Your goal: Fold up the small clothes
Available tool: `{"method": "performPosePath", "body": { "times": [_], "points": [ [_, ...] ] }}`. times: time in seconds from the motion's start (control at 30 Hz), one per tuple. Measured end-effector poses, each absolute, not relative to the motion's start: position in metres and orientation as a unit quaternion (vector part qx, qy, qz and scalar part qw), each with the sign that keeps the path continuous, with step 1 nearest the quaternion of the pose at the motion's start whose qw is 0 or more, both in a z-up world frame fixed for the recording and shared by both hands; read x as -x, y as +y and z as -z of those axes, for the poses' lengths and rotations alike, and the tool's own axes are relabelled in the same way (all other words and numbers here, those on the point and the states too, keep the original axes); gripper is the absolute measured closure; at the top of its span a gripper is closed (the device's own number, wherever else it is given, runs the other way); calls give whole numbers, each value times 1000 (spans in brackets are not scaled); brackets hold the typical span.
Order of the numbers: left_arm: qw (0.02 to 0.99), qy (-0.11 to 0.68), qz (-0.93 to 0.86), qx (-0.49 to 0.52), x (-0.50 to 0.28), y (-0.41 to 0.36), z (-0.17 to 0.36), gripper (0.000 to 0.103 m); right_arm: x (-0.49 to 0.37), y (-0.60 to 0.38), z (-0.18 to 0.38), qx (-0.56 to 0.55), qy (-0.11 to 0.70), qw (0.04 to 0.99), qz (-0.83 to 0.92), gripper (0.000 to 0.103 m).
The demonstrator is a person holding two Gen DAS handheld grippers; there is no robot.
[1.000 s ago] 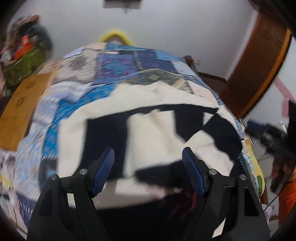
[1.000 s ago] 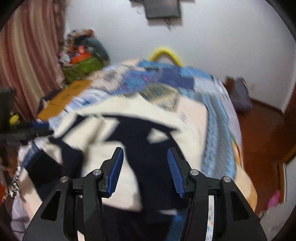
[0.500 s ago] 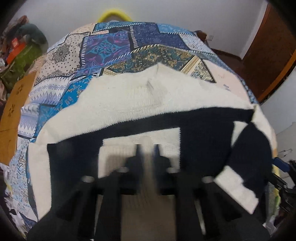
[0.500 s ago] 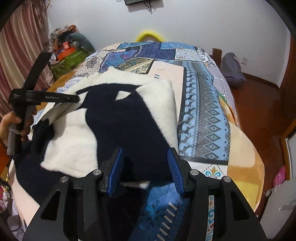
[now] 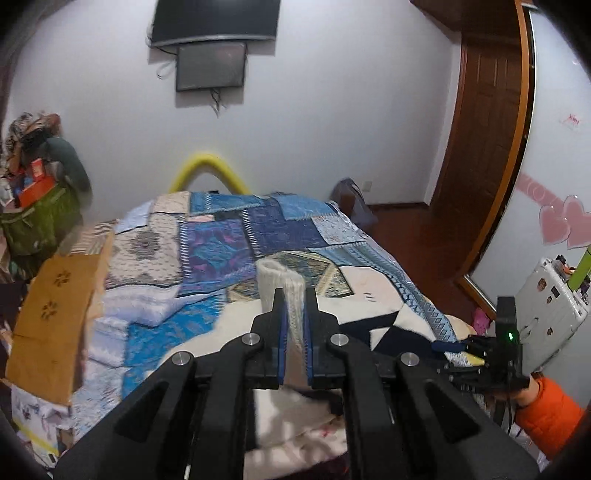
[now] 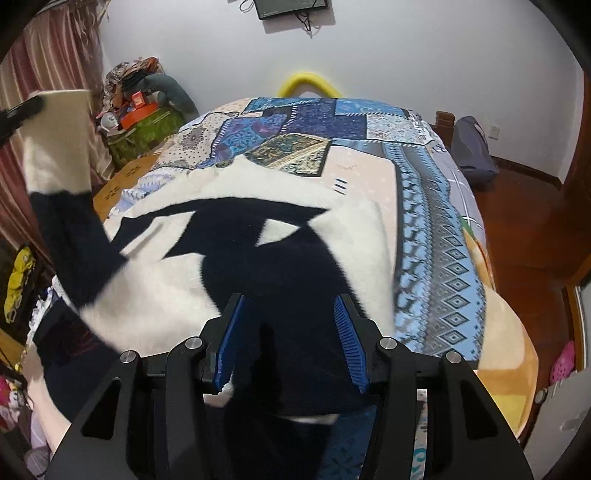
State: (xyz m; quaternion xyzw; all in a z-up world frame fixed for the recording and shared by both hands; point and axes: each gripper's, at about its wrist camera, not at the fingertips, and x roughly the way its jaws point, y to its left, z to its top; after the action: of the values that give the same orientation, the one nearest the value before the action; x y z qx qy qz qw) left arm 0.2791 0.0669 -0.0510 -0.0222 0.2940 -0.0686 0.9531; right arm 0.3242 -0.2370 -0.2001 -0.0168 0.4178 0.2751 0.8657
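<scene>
Left gripper (image 5: 294, 334) is clamped on the sweater (image 6: 258, 258) hem, lifting it off the bed (image 6: 436, 206). Right gripper (image 6: 286, 341) hangs apart over the dark patch, gripping nothing. I'd pin that side down, then carry the hem straight over.

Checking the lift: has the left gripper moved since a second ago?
Yes. The left gripper, shut on the sweater, has risen: the wall TV now shows.

sweater (image 6: 258, 236): 1 | bed (image 6: 436, 229): 1 | grippers: 2 | wall screens (image 5: 210, 70): 2 | suitcase (image 5: 550, 295): 1
</scene>
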Motion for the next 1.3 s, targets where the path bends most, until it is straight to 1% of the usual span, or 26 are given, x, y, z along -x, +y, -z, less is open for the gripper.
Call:
{"method": "performPosePath", "body": {
  "times": [0.1,0.23,0.37,0.47,0.53,0.6,0.63,0.67,0.73,0.9,0.93,0.97,1.0,1.03,1.07,1.1,1.13,1.3],
  "points": [
    [947,314,54,43,-249,99,70,96,-321,-227,199,21,420,864,-277,57],
    [919,387,19,74,-212,142,135,96,-313,-215,199,37,424,861,-278,57],
    [882,461,5,98,-192,166,197,95,-306,-205,202,47,431,857,-279,57],
    [870,482,-7,105,-178,170,220,94,-301,-199,202,54,433,855,-279,57],
    [870,480,-17,110,-174,177,220,93,-299,-197,202,57,433,855,-280,57],
    [870,475,-17,130,-174,185,218,81,-298,-195,201,60,432,855,-280,57],
    [870,471,-19,143,-176,190,217,69,-297,-195,201,61,431,855,-280,57],
    [872,467,-24,147,-179,192,216,61,-297,-196,201,63,430,856,-279,57],
    [869,471,-27,149,-186,193,219,61,-298,-198,200,63,429,857,-277,57],
    [842,511,-12,171,-211,189,245,61,-297,-205,202,52,429,860,-272,57],
    [840,516,-27,166,-214,186,252,62,-298,-208,203,49,429,861,-270,57],
    [840,516,-30,165,-214,183,255,67,-297,-209,203,48,429,861,-268,57],
    [841,514,-31,162,-214,181,256,69,-297,-211,204,48,427,863,-267,57],
    [847,509,-41,145,-214,175,253,75,-297,-212,204,49,425,864,-265,57],
    [853,504,-47,128,-213,171,250,91,-297,-213,203,50,422,866,-263,57],
    [858,500,-55,108,-212,167,246,100,-297,-215,203,50,419,868,-262,57],
    [863,494,-61,86,-211,162,240,102,-298,-217,202,50,416,870,-259,57],
    [899,435,-49,25,-219,145,185,102,-307,-224,198,39,405,879,-250,57]
  ]
}}
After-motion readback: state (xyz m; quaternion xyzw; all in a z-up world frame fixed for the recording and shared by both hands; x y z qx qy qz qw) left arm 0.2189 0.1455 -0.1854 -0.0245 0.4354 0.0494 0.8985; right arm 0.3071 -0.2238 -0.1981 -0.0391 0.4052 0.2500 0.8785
